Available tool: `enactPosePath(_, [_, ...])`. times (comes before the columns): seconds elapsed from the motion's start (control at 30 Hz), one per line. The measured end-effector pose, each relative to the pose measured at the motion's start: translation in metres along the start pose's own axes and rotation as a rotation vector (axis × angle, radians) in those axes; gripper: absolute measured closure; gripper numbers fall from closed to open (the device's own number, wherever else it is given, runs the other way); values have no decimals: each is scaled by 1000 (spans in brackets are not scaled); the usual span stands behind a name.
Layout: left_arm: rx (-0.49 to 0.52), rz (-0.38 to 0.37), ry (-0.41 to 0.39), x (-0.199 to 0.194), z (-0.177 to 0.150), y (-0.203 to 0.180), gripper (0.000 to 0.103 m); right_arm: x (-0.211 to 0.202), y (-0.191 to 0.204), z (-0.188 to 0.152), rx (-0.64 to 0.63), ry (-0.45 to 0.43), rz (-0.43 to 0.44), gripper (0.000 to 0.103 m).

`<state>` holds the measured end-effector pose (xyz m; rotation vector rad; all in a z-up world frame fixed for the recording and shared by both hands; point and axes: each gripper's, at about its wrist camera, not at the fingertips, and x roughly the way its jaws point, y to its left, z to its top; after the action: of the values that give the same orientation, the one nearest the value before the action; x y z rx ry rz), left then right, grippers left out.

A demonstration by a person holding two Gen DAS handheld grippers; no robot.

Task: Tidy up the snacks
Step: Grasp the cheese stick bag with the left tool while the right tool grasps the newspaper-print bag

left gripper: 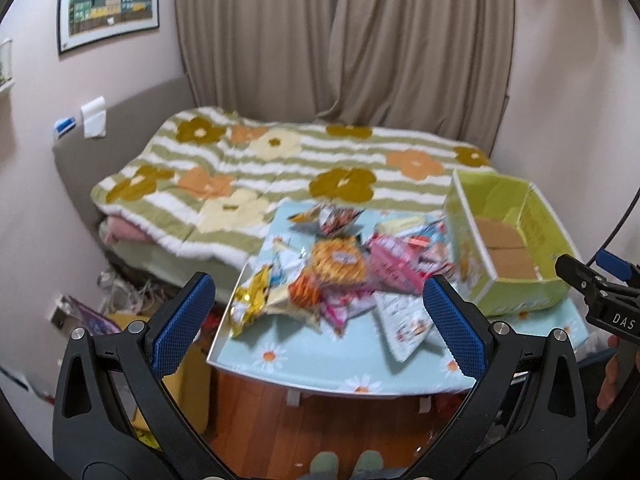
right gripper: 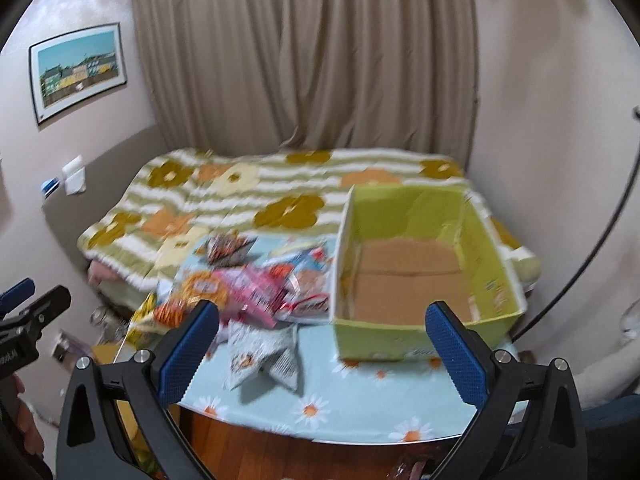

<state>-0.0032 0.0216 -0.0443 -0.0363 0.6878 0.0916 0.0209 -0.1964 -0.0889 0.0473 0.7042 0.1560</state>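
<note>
A heap of snack packets (left gripper: 340, 276) lies on a small table with a light blue daisy cloth (left gripper: 304, 360). An open, empty yellow-green cardboard box (left gripper: 516, 240) stands on the table's right side. My left gripper (left gripper: 320, 320) is open and empty, held before the table's near edge, apart from the heap. My right gripper (right gripper: 324, 344) is open and empty, in front of the box (right gripper: 420, 272) and a white packet (right gripper: 264, 356). The heap shows left of the box in the right wrist view (right gripper: 248, 288). The right gripper shows at the right edge of the left wrist view (left gripper: 600, 292).
A bed with a flowered striped blanket (left gripper: 280, 168) stands behind the table. Beige curtains (left gripper: 344, 40) hang at the back. Clutter (left gripper: 120, 300) lies on the floor at the left. Wooden floor (left gripper: 320, 420) shows under the table.
</note>
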Motion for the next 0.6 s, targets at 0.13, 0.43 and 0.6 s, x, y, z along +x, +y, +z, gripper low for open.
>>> enactPosePath(0.13, [15,-10,57,28,-8,14,0,30,6,-11,12,70,49,0])
enactPosePath(0.43, [70,-81,190,119,-12,37,0,99,31,-31,54,207,90,0])
enactPosePath(0.6, [137,-117,262,172,-19,40,1,138,45,-43,65,289,50,0])
